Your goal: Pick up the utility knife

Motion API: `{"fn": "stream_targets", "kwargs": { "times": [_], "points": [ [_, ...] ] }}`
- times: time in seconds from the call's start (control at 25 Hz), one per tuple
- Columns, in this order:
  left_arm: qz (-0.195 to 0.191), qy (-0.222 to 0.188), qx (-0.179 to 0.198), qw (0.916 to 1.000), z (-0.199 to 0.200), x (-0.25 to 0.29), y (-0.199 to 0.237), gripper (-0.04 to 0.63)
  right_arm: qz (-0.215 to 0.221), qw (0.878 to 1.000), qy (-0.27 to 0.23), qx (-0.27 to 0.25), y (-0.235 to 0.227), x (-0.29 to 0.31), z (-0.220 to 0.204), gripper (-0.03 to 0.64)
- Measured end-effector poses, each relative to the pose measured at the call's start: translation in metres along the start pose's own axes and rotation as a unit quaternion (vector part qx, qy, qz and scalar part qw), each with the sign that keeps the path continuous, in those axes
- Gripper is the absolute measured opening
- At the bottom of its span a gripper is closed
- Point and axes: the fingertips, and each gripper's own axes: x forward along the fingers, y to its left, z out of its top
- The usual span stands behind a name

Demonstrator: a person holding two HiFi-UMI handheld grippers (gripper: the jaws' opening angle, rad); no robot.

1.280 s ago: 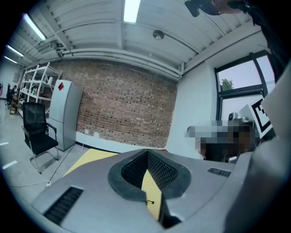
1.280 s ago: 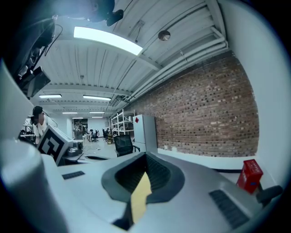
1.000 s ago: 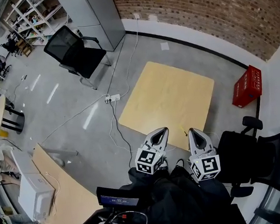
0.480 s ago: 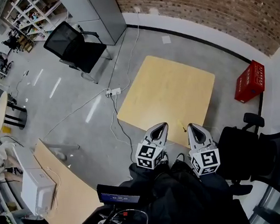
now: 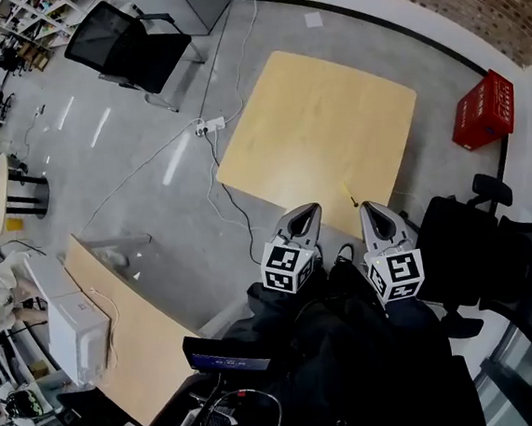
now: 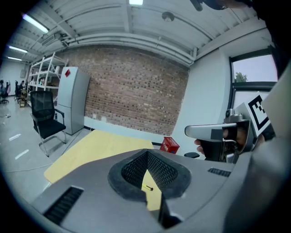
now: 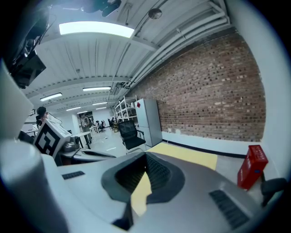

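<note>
1. The left gripper (image 5: 307,215) is held low against the person's body and aims at 12 o'clock toward the table (image 5: 312,109). Its jaws are drawn together on nothing, with only a thin slit where the tabletop shows through. It looks carried at rest for the approach, not readied for a grasp.
2. The knife (image 5: 350,196) lies by the table's near edge, at about 5 o'clock from the table's middle. It is ahead of both grippers and well apart from each (too small here to tell blade end from handle end).
3. The right gripper (image 5: 370,208) is level with the left and also aims at 12 o'clock, its jaws closed and empty. It stands nearer the knife's line, so it seems the likelier taker, and it would have to part its jaws first.
4. On the floor around the table are a desk chair (image 5: 124,48) at 10 o'clock, a power strip (image 5: 209,125) with cables at 9 o'clock, and a red crate (image 5: 484,110) at 2 o'clock.
5. No other object shows on the tabletop between the grippers and the knife. The near chair (image 5: 466,244), at 3 o'clock just beside the right gripper, may crowd that arm.
</note>
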Motion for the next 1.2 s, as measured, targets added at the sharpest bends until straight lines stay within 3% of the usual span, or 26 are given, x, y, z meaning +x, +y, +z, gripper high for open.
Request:
{"fn": "stream_targets", "kwargs": {
  "times": [0.52,1.2],
  "points": [
    [0.02,0.067,-0.023,0.9973,-0.071,0.004,0.023,0.0,0.016,0.997,0.078,0.01,0.001,0.03,-0.069,0.005],
    [0.025,0.139,-0.051,0.9887,-0.135,0.0,0.039,0.0,0.018,0.98,0.196,0.009,-0.015,0.064,-0.161,0.005]
  ]
}}
